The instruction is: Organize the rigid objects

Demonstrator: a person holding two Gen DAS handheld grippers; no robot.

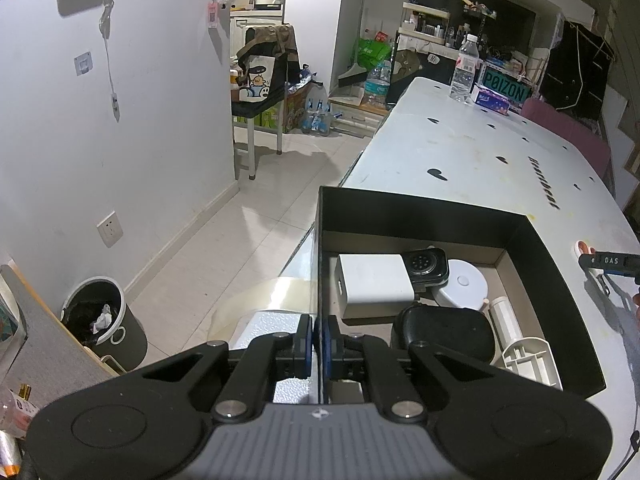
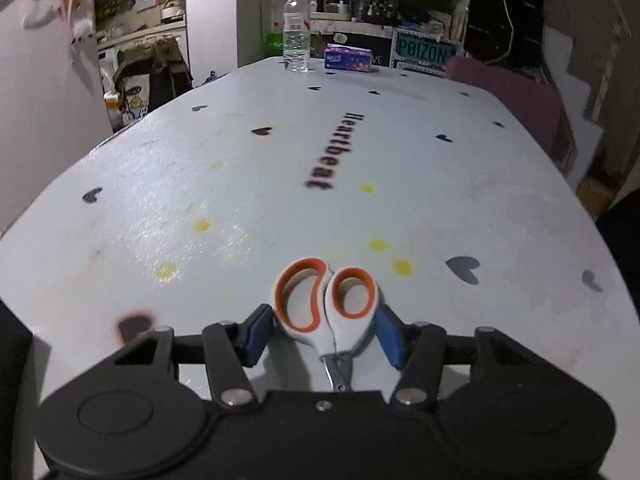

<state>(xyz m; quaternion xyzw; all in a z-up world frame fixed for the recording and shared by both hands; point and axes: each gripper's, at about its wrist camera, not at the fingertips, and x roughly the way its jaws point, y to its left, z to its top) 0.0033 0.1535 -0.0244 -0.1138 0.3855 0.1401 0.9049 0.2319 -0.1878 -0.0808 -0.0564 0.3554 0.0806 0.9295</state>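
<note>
My left gripper (image 1: 319,340) is shut on the left wall of a black open box (image 1: 560,280) that stands on the white table (image 1: 460,152). The box holds a white block (image 1: 374,282), a black round-faced device (image 1: 426,266), a white round disc (image 1: 464,286), a black pouch (image 1: 444,334) and white plastic parts (image 1: 528,354). My right gripper (image 2: 325,334) lies low over the table (image 2: 240,184), its blue pads (image 2: 256,334) on either side of white and orange scissors (image 2: 326,304). The pads look close to the handles; contact is unclear.
A water bottle (image 2: 297,28), a tissue pack (image 2: 347,58) and a POIZON box (image 2: 422,54) stand at the table's far end. A pink chair (image 2: 516,96) is at the right. A bin (image 1: 102,320) stands on the floor by the left wall.
</note>
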